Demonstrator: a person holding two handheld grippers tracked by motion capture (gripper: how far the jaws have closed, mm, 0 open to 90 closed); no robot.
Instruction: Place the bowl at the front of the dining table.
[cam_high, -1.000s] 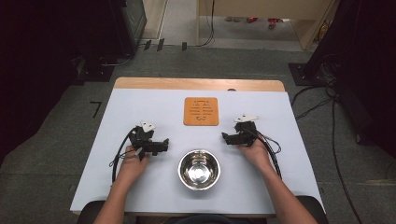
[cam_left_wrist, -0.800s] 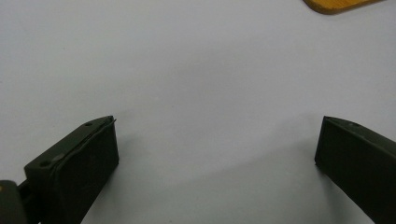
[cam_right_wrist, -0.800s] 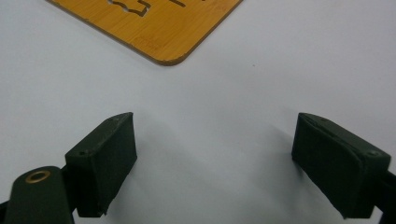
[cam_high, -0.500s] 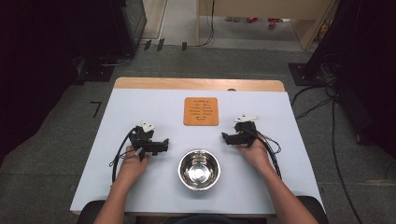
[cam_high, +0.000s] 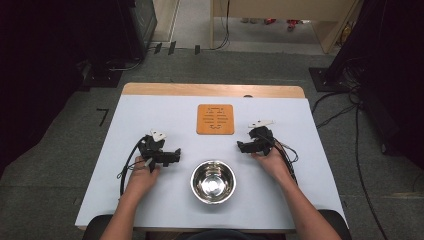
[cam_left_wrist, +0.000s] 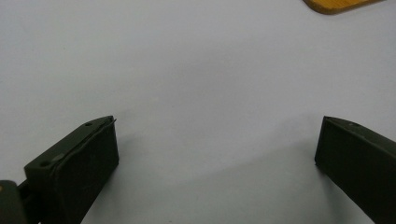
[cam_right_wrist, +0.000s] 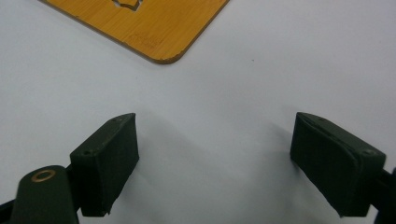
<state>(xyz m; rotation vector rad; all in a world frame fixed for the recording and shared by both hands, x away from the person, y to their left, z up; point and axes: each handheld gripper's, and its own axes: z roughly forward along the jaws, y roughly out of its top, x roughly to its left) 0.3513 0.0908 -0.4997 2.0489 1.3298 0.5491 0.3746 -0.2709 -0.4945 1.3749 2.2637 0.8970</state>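
Nothing has moved since a second ago: we hold the left hand-held gripper (cam_high: 175, 155) and right hand-held gripper (cam_high: 242, 146) wide and empty, flanking the steel bowl (cam_high: 213, 181) on the worktop (cam_high: 310, 180), trivet (cam_high: 215, 119) beyond, so no grasp has begun.

One steel bowl (cam_high: 213, 181) sits on the table (cam_high: 150, 110), and there is one wooden trivet (cam_high: 215, 119) of square shape beyond it. Two grippers are on the table: one left gripper (cam_high: 176, 156) and one right gripper (cam_high: 241, 147), each held by one hand, so two hands and two forearms come in from the near edge. Each gripper carries two black jaws, four in all, and each pair stands wide apart with bare table between. Each gripper bears one grey three-cornered plate, making two, and trails one cable. The table itself is one, with a white top and one strip of bare wood along its far edge.
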